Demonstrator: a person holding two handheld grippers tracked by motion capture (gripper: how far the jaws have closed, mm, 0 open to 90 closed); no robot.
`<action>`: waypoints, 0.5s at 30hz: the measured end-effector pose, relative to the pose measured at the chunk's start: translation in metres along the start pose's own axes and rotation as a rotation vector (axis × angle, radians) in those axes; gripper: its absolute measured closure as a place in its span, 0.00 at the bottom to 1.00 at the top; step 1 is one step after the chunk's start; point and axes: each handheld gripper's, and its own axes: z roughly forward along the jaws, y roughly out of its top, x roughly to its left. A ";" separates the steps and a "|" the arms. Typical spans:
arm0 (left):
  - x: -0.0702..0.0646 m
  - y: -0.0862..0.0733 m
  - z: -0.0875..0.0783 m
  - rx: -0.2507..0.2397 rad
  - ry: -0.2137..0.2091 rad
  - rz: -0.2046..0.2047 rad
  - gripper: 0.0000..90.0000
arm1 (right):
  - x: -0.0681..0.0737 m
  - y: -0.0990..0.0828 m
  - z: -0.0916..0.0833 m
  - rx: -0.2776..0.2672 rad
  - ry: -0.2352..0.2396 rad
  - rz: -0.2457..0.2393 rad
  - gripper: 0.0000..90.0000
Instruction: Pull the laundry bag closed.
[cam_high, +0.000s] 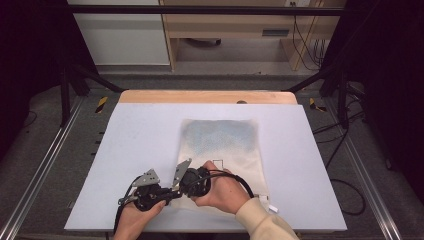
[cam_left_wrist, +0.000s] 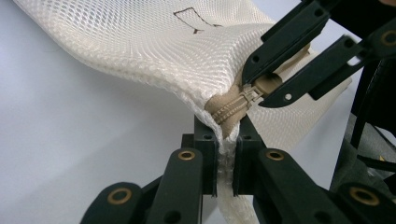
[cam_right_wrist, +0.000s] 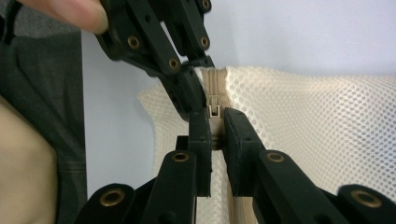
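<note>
Near the front edge of the bench (cam_high: 150, 115): mesh bag (cam_high: 222, 145). Left gripper (cam_left_wrist: 227, 135) clamped on the bag's corner at the zipper (cam_left_wrist: 229, 111) end; right gripper (cam_right_wrist: 215, 122) pinching the zipper pull (cam_right_wrist: 215, 108) just beside it. Zipper line running away from the left jaws.

A flat, pale grey-blue rectangular counter (cam_high: 135, 150) was seen from above, backed along its far edge by a light wooden strip (cam_high: 207, 96). A cream-coloured mesh fabric bag (cam_high: 222, 145) with a beige zip was laid directly on it, right of centre, its far part tinted bluish-grey. The bag's near corner was lifted off the surface.
</note>
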 end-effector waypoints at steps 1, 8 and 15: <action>0.000 0.000 0.000 0.001 -0.001 0.001 0.92 | 0.000 -0.001 0.000 0.002 0.000 -0.004 0.91; -0.001 0.000 0.001 0.006 -0.001 0.009 0.92 | 0.000 -0.004 0.000 -0.005 0.000 0.009 0.91; -0.002 0.000 0.000 0.008 0.000 0.018 0.92 | -0.002 -0.009 -0.001 -0.005 -0.001 0.017 0.91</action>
